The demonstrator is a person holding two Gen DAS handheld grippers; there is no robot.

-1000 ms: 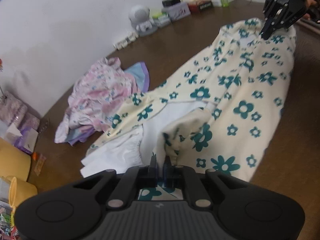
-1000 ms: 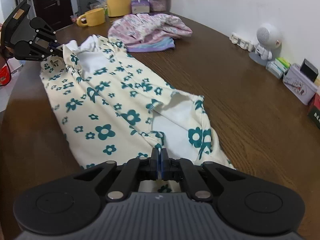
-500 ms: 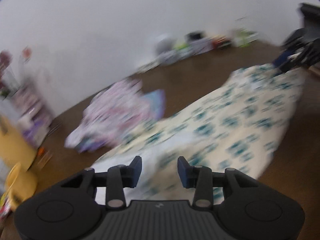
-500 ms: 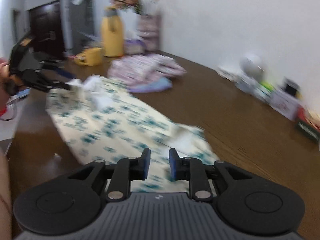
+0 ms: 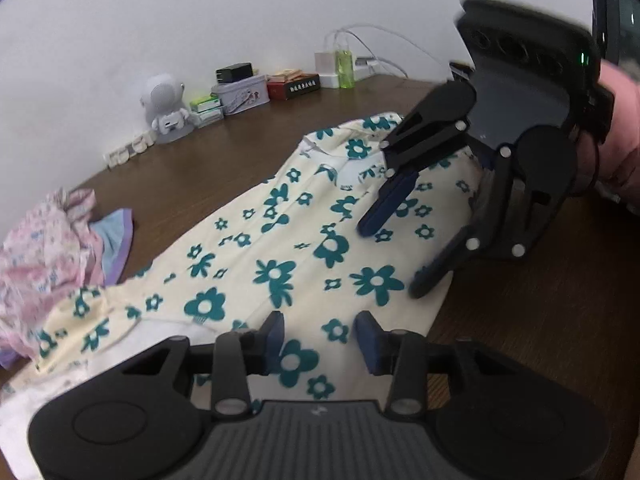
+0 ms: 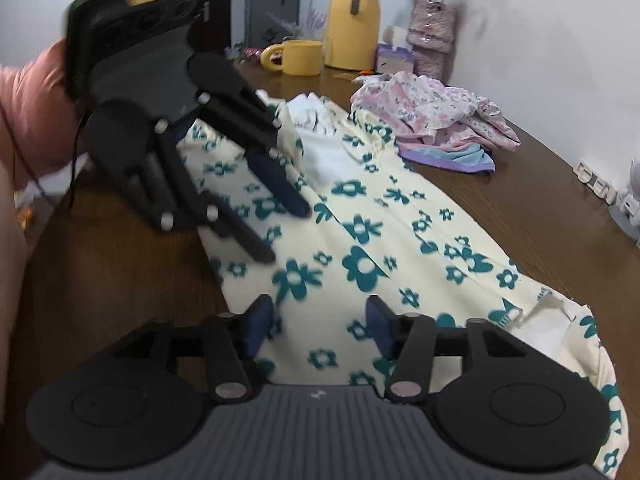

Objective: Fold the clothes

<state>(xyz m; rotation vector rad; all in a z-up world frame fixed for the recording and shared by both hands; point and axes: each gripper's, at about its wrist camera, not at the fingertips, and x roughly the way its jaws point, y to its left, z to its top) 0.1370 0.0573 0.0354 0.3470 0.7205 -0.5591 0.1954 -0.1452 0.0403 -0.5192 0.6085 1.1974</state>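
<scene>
Both grippers have let go of the floral garment (image 5: 280,264), which lies folded lengthwise on the brown surface (image 5: 208,152); the left gripper (image 5: 320,340) hovers with empty jaws apart, the right gripper (image 6: 320,320) over its middle, jaws opening; that fold looks finished.

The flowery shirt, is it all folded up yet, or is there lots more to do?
Partly. The flowery shirt already lies as one long strip on the table, so its sides look folded in. Right now nothing is held: the left tool and the right tool hover over its middle, the left open, the right opening. Left to do: folding the strip shorter, then the crumpled pink clothes.
</scene>
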